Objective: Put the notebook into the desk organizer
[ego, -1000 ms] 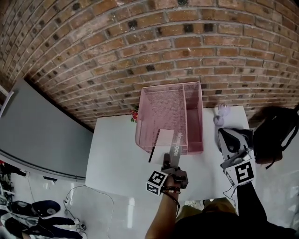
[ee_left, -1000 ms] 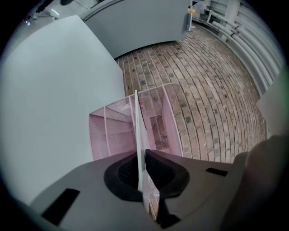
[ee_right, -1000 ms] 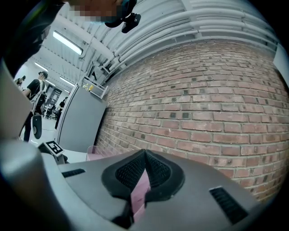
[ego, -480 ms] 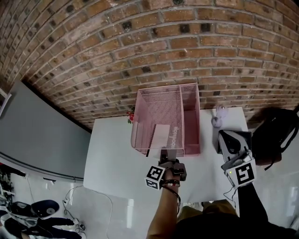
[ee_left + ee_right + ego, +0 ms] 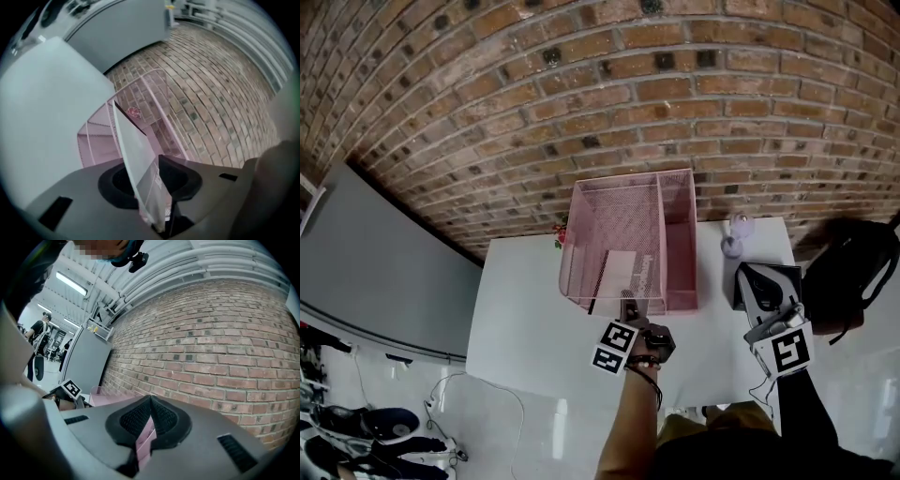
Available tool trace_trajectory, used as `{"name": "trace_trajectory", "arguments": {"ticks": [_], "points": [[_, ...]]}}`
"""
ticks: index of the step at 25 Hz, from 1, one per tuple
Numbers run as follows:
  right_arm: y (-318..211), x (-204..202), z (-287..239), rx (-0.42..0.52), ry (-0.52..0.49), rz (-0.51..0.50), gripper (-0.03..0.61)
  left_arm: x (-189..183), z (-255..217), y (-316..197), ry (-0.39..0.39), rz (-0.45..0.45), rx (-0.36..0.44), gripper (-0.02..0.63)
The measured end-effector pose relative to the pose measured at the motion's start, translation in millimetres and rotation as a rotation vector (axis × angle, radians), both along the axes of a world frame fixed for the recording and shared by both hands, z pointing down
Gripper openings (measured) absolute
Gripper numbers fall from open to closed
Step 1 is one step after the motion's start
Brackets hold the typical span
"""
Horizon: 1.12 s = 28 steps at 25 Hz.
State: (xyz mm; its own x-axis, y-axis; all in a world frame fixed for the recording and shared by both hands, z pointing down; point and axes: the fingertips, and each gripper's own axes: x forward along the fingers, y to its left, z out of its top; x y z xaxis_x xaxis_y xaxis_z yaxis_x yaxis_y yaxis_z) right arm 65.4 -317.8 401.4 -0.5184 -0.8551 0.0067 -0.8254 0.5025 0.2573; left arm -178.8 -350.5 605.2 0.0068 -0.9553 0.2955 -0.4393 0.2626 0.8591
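Head view: left gripper (image 5: 630, 306), jaws opening round notebook (image 5: 621, 272), at organizer (image 5: 623, 182) rim

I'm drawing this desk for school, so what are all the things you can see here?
table: one, white, in front of the brick wall
desk organizer: one, pink mesh, back of table
notebook: one, white, in organizer's wider left compartment
small object: one, lilac, table's back right
boxy item: one, black and grey, table's right edge
flower-like thing: one, red, left of organizer
backpack: one, black, right of table
left gripper: one, grey, jaws opening, notebook between them
right gripper: one, grey, jaws together, empty
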Motion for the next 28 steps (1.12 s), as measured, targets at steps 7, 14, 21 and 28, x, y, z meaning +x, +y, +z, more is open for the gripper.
{"name": "trace_trajectory", "arguments": {"ticks": [7,14,21,28], "points": [[6.0,-0.5,-0.4,-0.003,-0.011,-0.024,0.02,13.3,0.3,10.3,-0.21,0.155,-0.11,0.221],[14.0,-6.9,-2.2,-0.003,-0.03,-0.053,0.02,39.2,22.4,28.5,-0.215,0.308,-0.177,0.318],[22.8,-10.5,-4.6,0.005,-0.048,-0.07,0.02,57.9,26.1,43.6,-0.258,0.442,-0.155,0.333],[32.4,-24.1,-2.9,0.003,-0.059,-0.096,0.02,66.1,21.3,67.8,-0.379,0.554,-0.113,0.331]]}}
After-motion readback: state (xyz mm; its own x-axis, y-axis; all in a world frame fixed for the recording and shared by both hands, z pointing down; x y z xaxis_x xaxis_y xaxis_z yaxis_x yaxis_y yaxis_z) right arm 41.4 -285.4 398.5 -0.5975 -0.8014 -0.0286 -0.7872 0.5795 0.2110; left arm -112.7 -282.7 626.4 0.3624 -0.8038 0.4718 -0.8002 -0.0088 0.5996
